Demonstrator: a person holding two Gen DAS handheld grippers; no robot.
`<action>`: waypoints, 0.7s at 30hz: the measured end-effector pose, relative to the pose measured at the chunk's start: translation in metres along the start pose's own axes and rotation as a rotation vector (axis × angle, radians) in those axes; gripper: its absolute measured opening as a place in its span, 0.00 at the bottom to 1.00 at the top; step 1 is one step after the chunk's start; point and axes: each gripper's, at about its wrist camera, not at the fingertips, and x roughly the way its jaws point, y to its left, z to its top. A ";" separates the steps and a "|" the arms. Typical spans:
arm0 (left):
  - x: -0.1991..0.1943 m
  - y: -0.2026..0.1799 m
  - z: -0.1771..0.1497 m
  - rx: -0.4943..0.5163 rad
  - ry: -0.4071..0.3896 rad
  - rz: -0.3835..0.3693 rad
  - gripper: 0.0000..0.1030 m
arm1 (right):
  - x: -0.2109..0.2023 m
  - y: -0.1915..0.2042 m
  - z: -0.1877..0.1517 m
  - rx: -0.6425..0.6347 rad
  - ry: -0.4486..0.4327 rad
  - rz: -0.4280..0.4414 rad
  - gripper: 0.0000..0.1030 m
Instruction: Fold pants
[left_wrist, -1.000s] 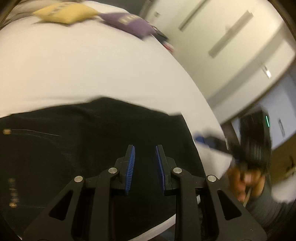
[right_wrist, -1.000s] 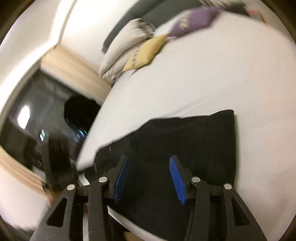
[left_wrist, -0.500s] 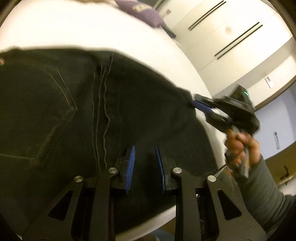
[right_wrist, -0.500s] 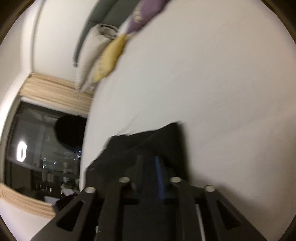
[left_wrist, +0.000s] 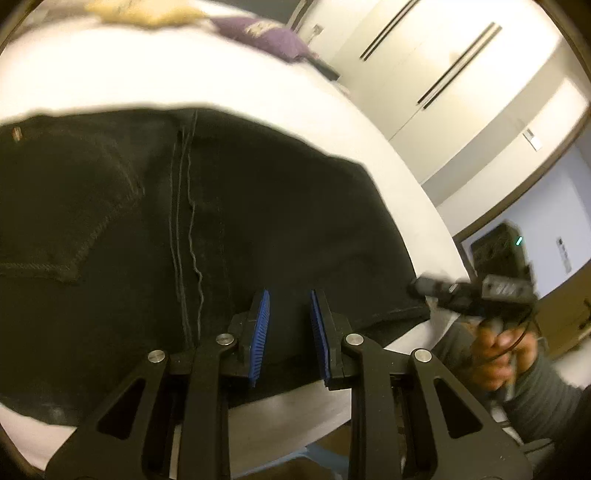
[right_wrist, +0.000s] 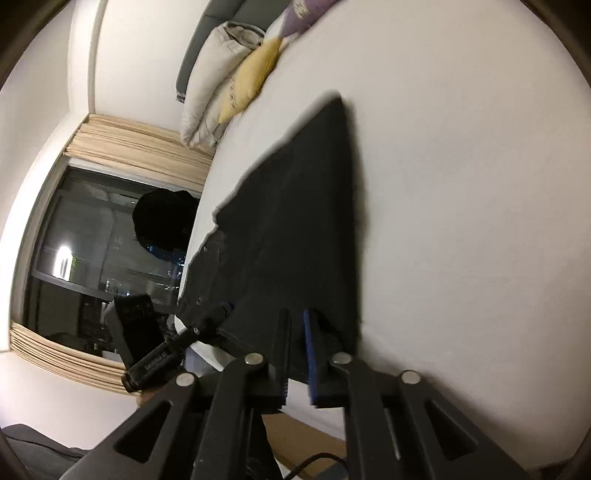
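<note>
We look across a wide white bed (left_wrist: 129, 85) that fills most of both views, its near edge running just under our grippers. On it lie the black pants (left_wrist: 221, 229), spread flat along the near edge; their seat with a stitched pocket and a double seam is at the left, and one near corner reaches out to the right. Far up the bed, well apart from the pants, rest a pale grey pillow (right_wrist: 214, 74), a yellow cushion (right_wrist: 251, 77) against it, and a purple cushion (right_wrist: 299, 14) beyond. A dark window (right_wrist: 96, 258) with beige blinds stands to the left of the bed, and pale cupboard doors (left_wrist: 443, 66) to the right. Our left gripper (left_wrist: 289, 325) hangs over the near hem of the pants with its blue pads a narrow gap apart; dark cloth shows between them, but we cannot tell whether they press on it. Our right gripper (right_wrist: 295, 354) is at the right near corner of the pants, its jaws closing with the edge of the cloth between them and only a slim gap left. In the left view a hand (left_wrist: 498, 354) in a grey sleeve holds that right gripper.
</note>
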 end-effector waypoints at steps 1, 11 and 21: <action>-0.002 -0.001 0.000 0.007 -0.024 0.006 0.21 | -0.005 0.015 0.008 -0.023 -0.033 0.053 0.25; 0.001 0.020 -0.010 -0.058 -0.039 0.006 0.21 | 0.092 0.021 0.019 -0.034 0.064 0.004 0.00; -0.143 0.102 -0.047 -0.344 -0.368 0.129 0.44 | 0.068 0.087 0.031 -0.081 0.026 0.110 0.55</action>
